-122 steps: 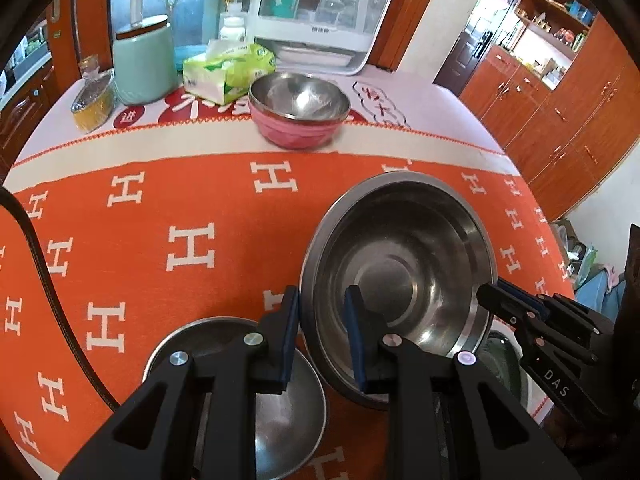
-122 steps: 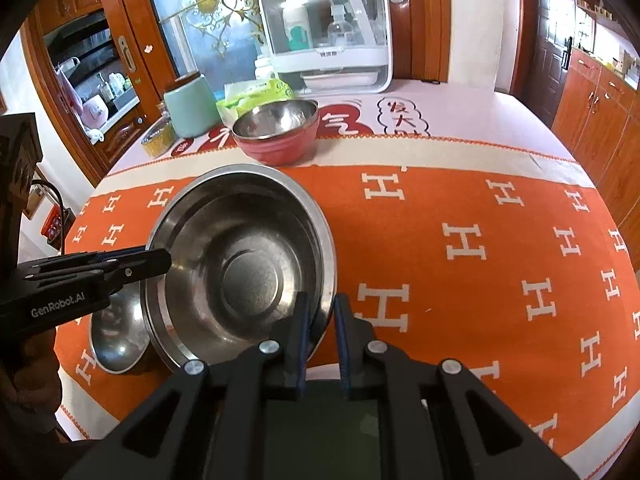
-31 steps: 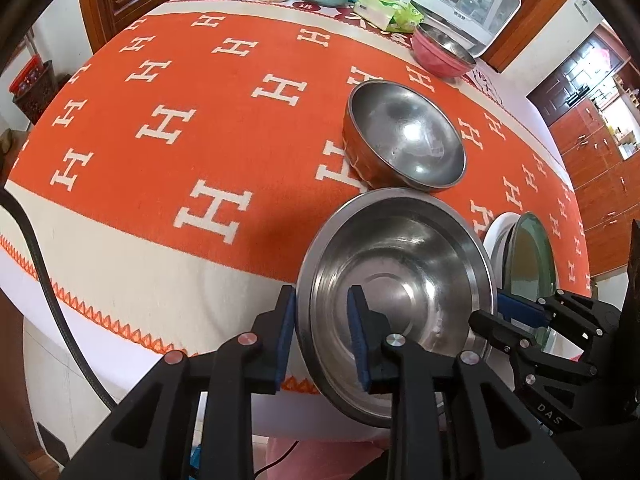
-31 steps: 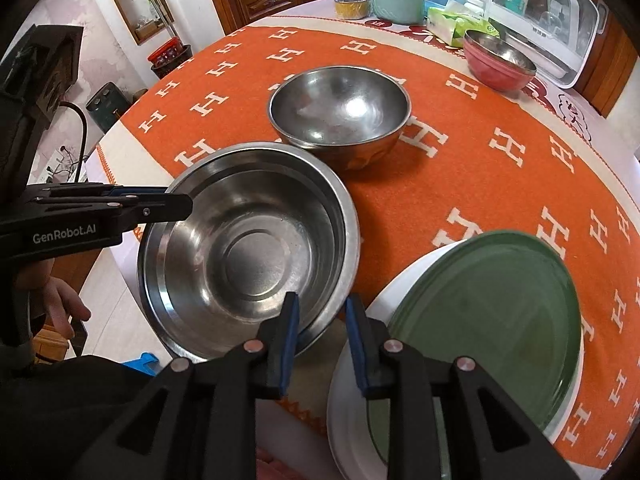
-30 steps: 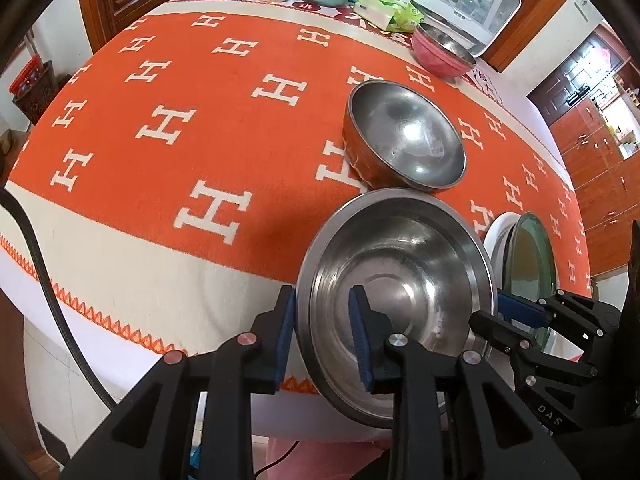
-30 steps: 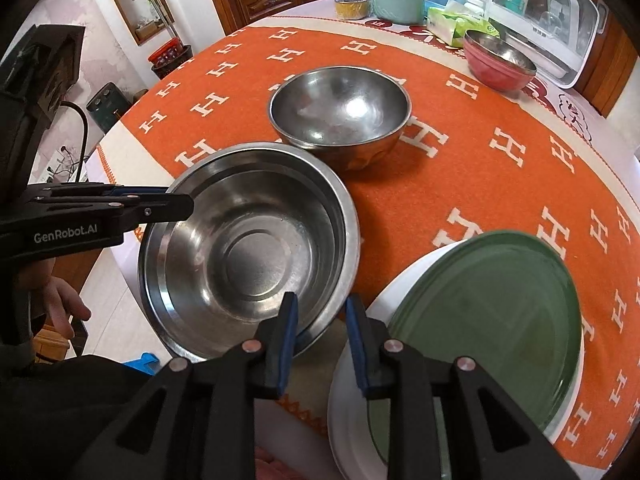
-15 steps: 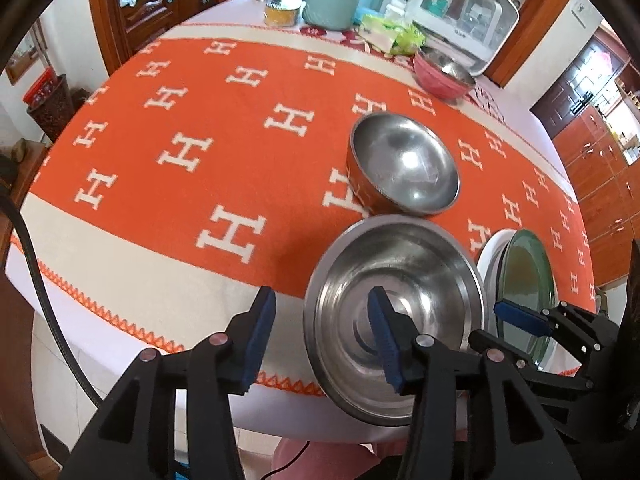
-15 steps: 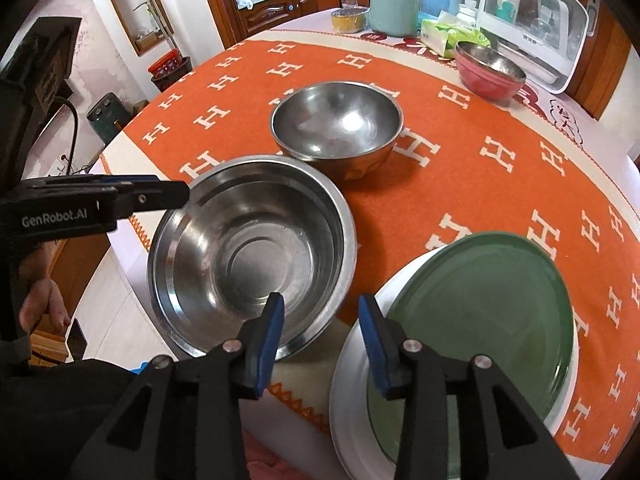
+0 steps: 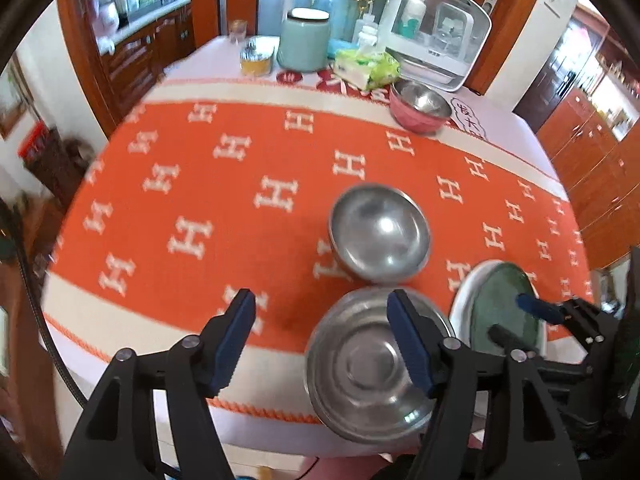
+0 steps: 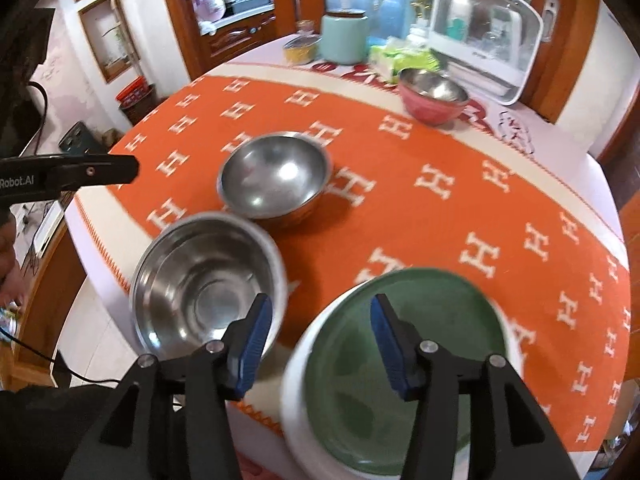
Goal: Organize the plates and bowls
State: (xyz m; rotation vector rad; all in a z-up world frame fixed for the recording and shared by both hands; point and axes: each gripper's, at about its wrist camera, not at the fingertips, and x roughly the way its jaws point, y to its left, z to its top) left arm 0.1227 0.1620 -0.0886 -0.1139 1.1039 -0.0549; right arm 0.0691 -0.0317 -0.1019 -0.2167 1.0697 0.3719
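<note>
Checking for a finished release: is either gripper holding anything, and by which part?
Nothing is held: left gripper and right gripper are both opening, clear of the wide steel bowl.

Shiny steel bowls (image 9: 372, 364), woven orange cloth (image 9: 248, 168), glossy green plate (image 10: 404, 364)

Motion-blurred throughout; green plate (image 10: 404, 376) cut off at bottom edge behind gripper arms, wide steel bowl (image 9: 372, 368) partly hidden by a finger.
</note>
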